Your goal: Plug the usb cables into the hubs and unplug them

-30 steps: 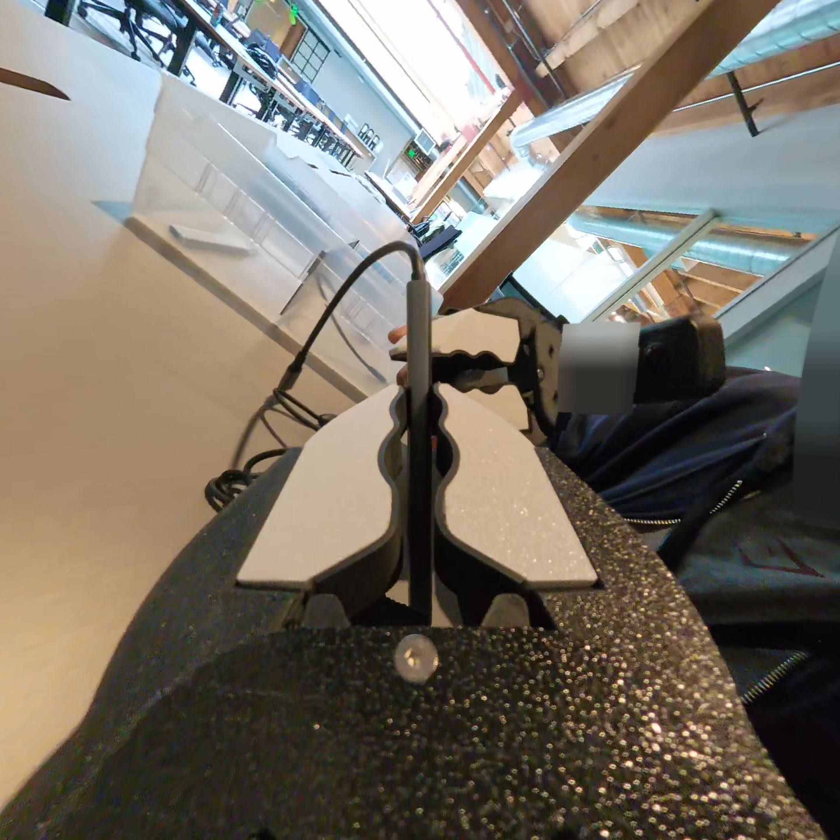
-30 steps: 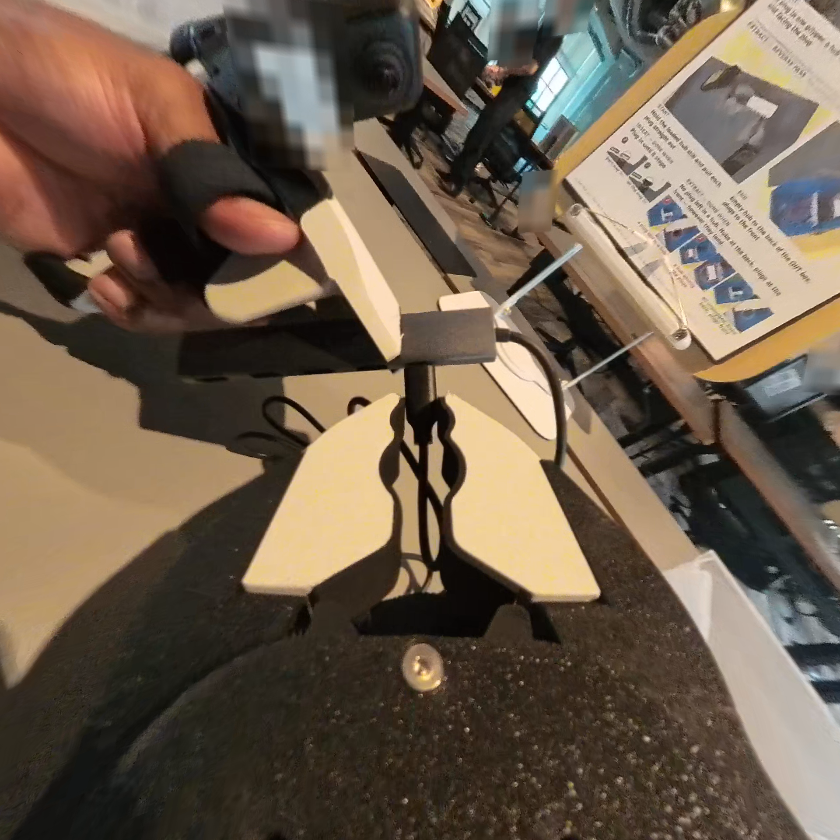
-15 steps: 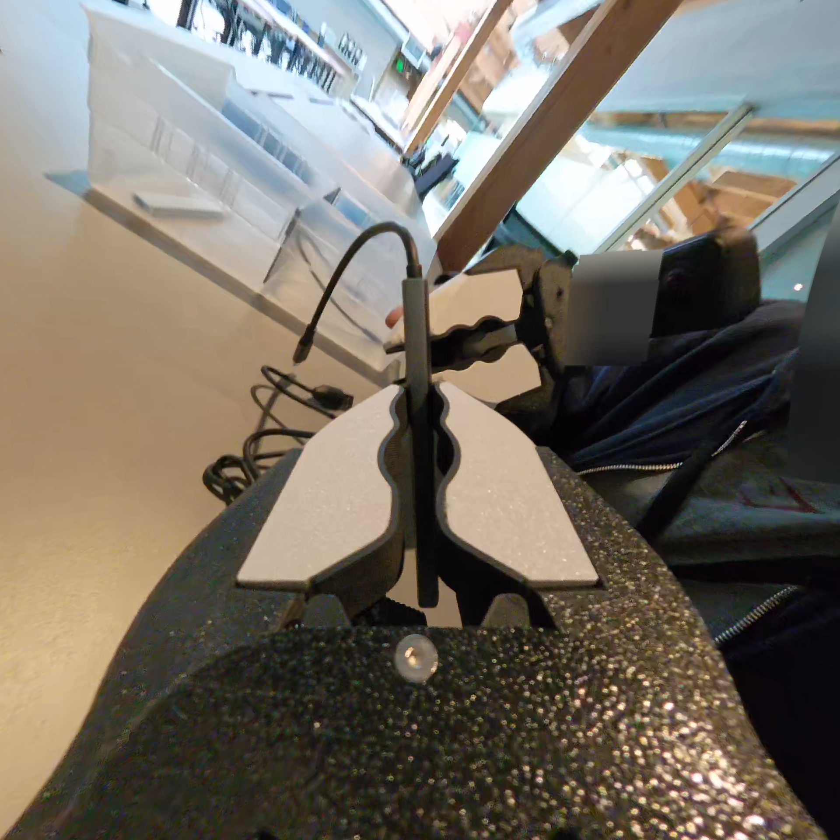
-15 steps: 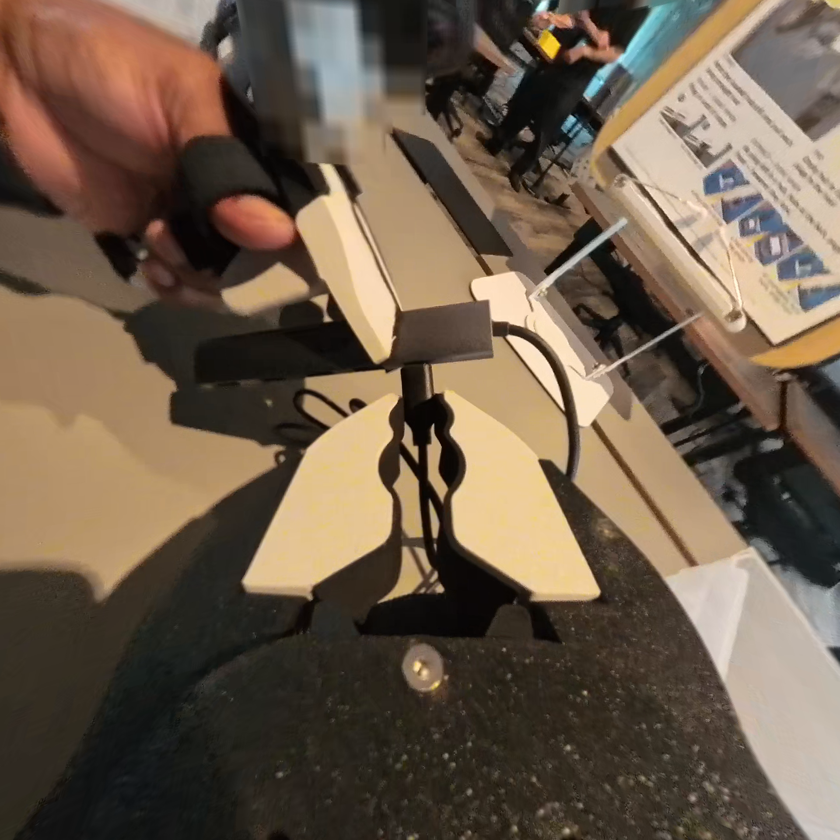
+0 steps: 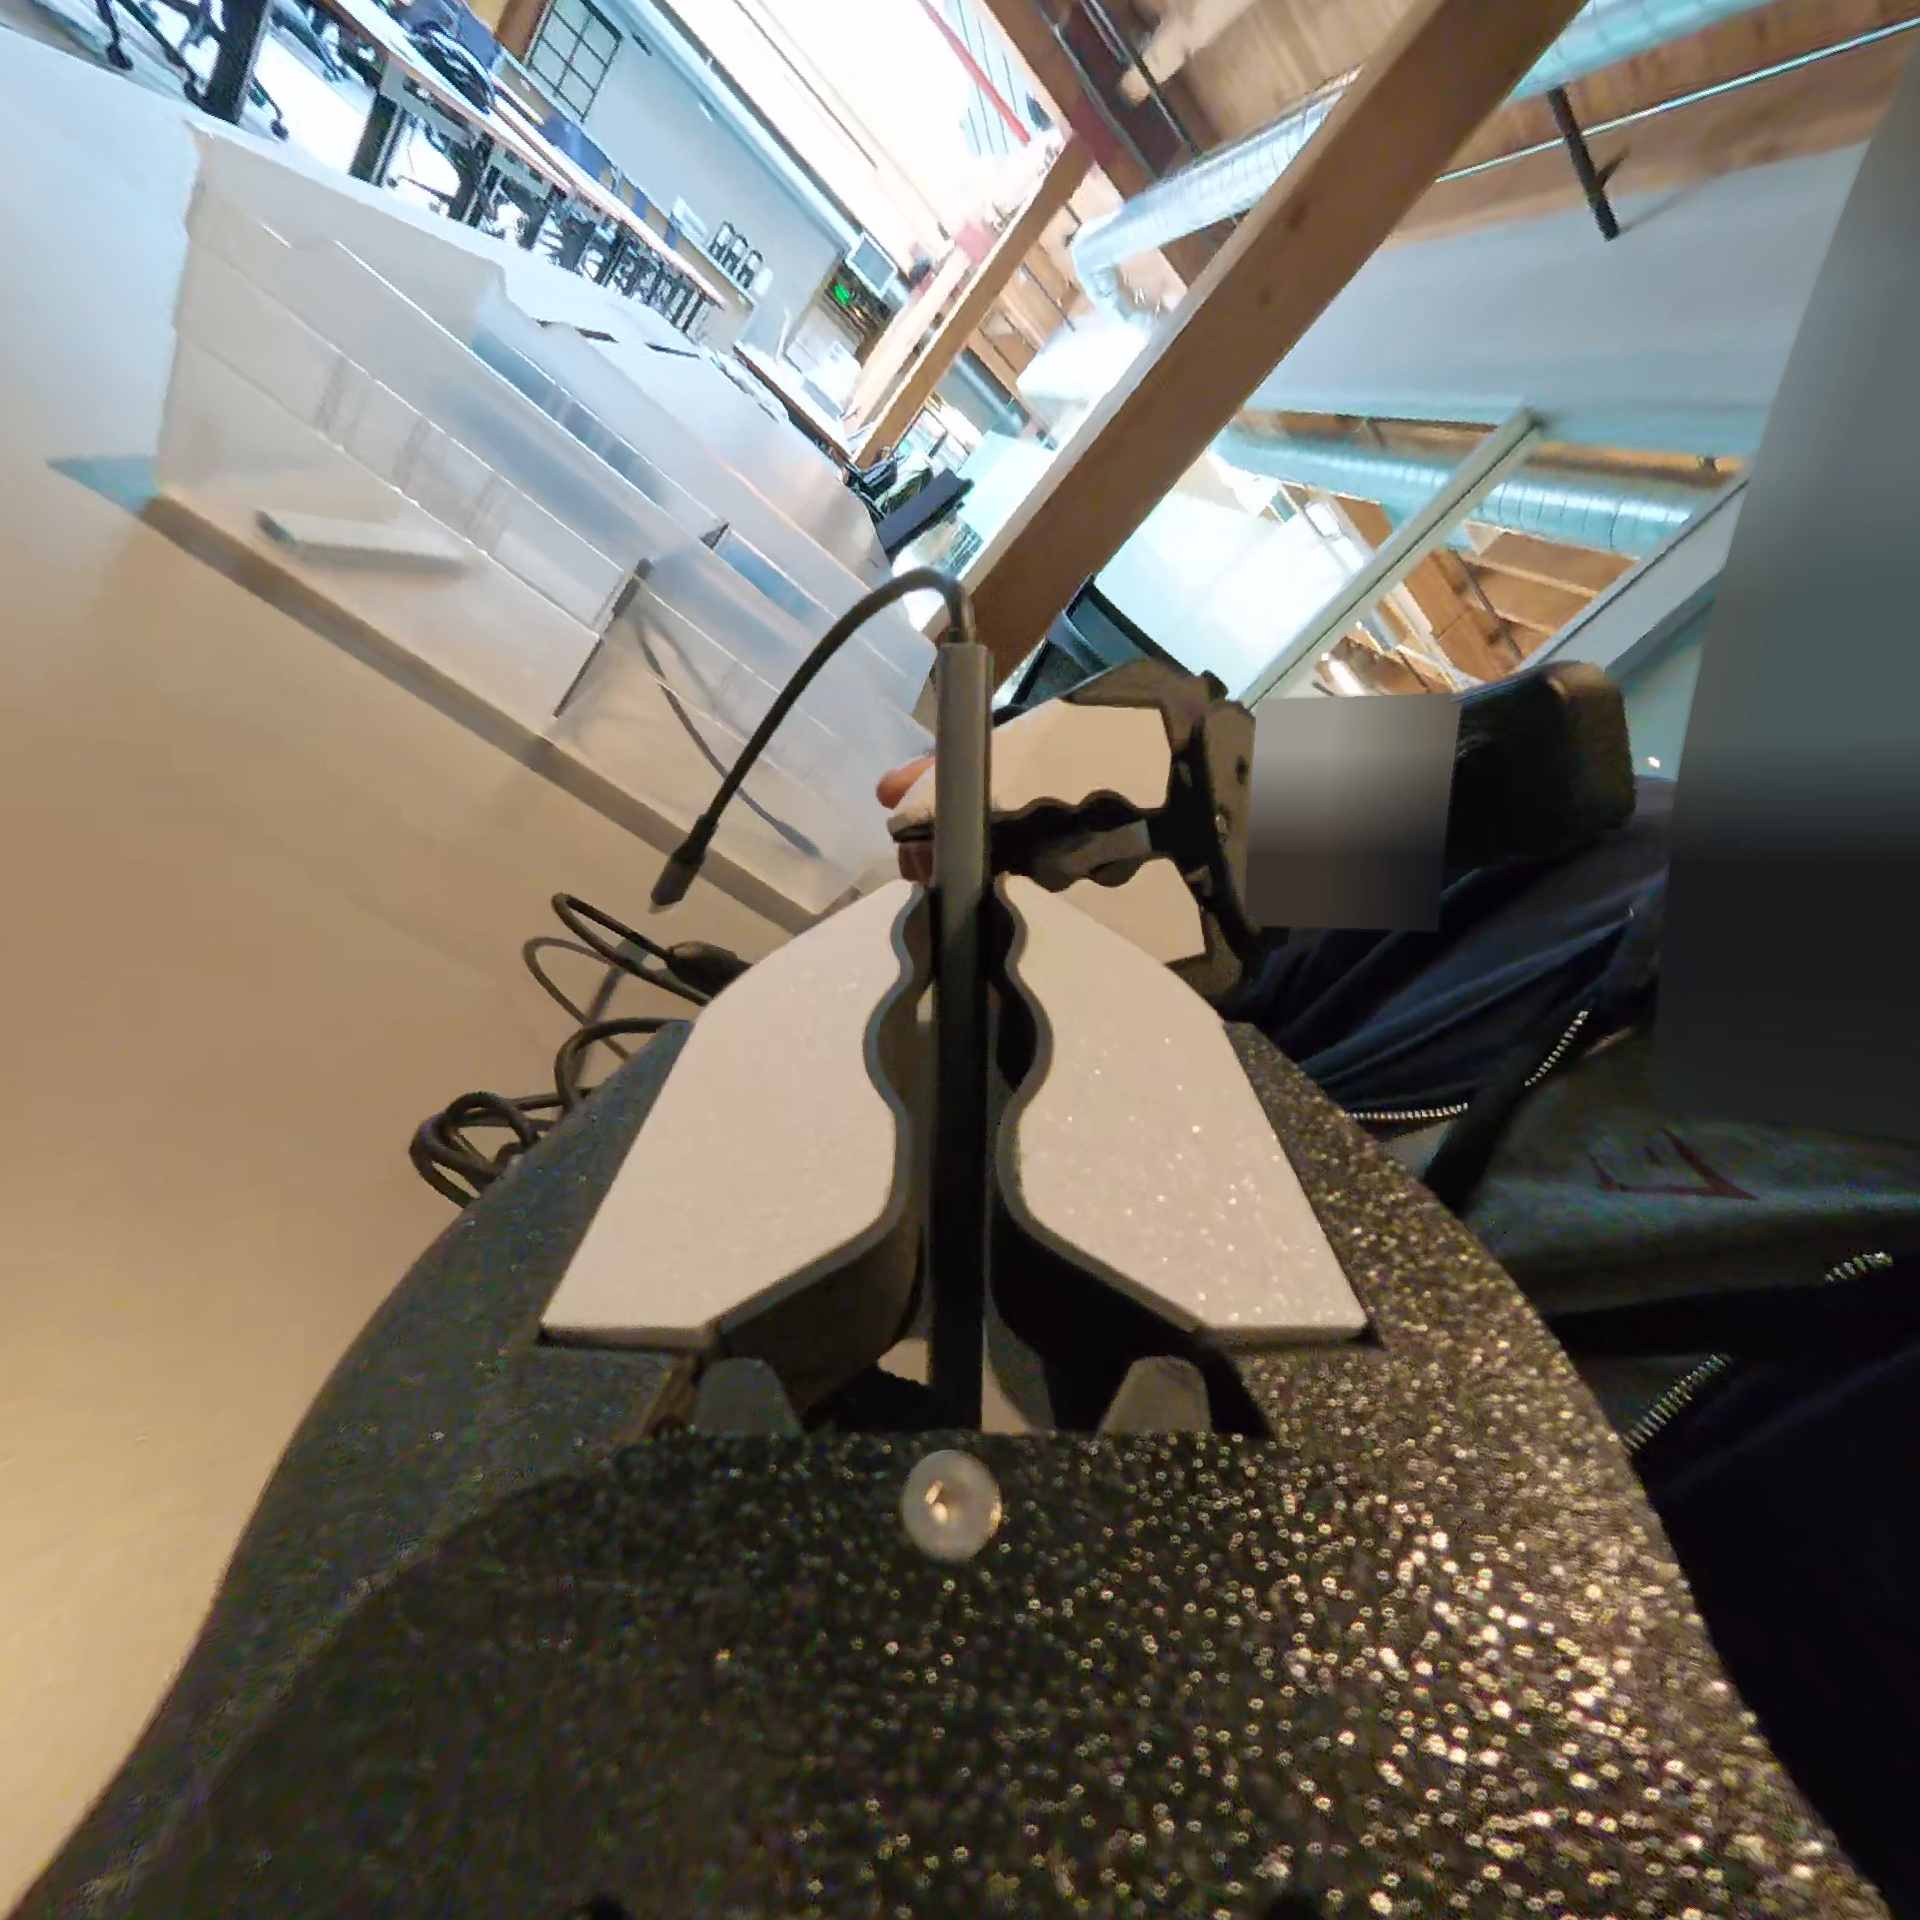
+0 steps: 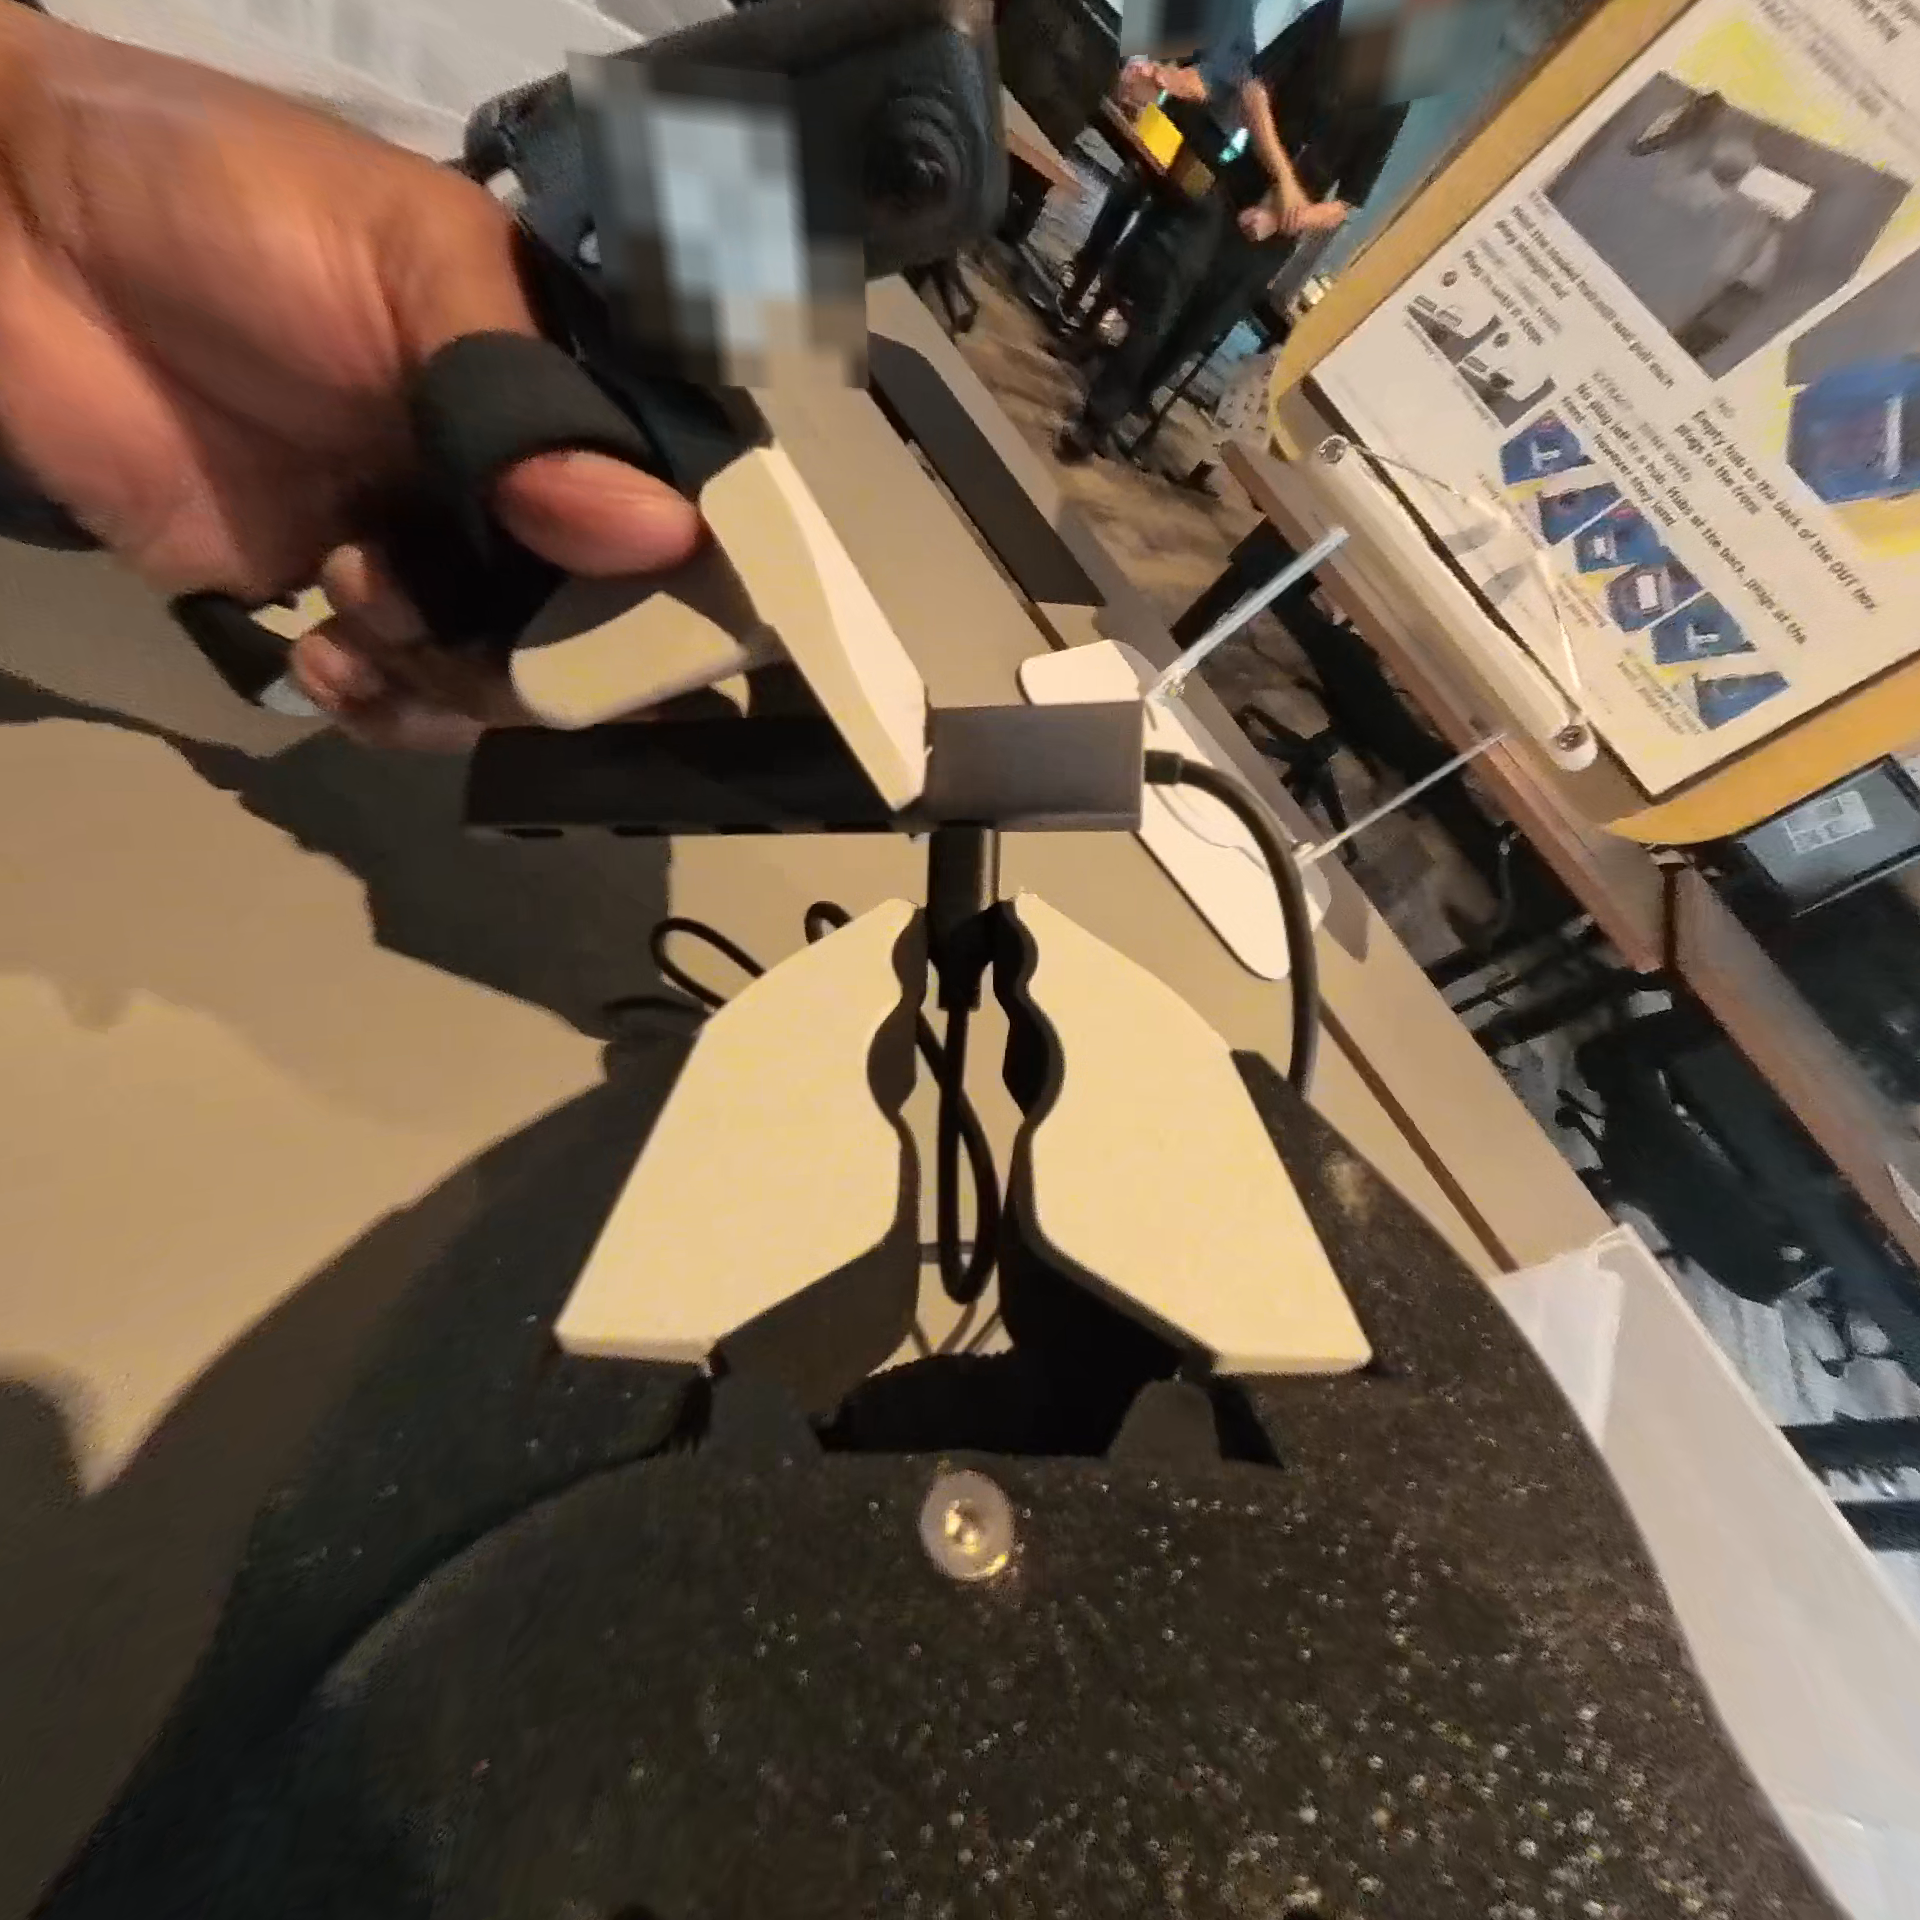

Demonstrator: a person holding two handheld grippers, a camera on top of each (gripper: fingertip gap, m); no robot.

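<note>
The slim dark grey rectangular USB hub (image 5: 958, 935) is held edge-on in the left gripper (image 5: 958, 914), whose pale grey fingers are closed tight on its flat sides, so the hub stands clear of the beige tabletop (image 5: 208, 935). From the far end of the hub its own short grey lead (image 5: 790, 707) arches over and hangs free, its connector dangling just above the tabletop. In the right wrist view the same hub (image 6: 1029, 764) runs crosswise, with the left gripper (image 6: 831, 644) clamped across its middle and a person's hand (image 6: 260, 343) behind that gripper. Under the hub, the black USB cable plug (image 6: 961, 894) meets its lower long edge, and the right gripper (image 6: 961, 925) is closed on this plug with only the plug's width between its cream fingertips (image 6: 883, 935); whether the plug is fully seated cannot be told. The plug's thin black cable (image 6: 961, 1143) loops down between the fingers. More coiled black cable (image 5: 499, 1122) lies on the tabletop below the hub. Beyond the hub in the left wrist view stand clear acrylic dividers (image 5: 436, 436); beyond it in the right wrist view stands a yellow-framed printed instruction sheet (image 6: 1621, 395).
</note>
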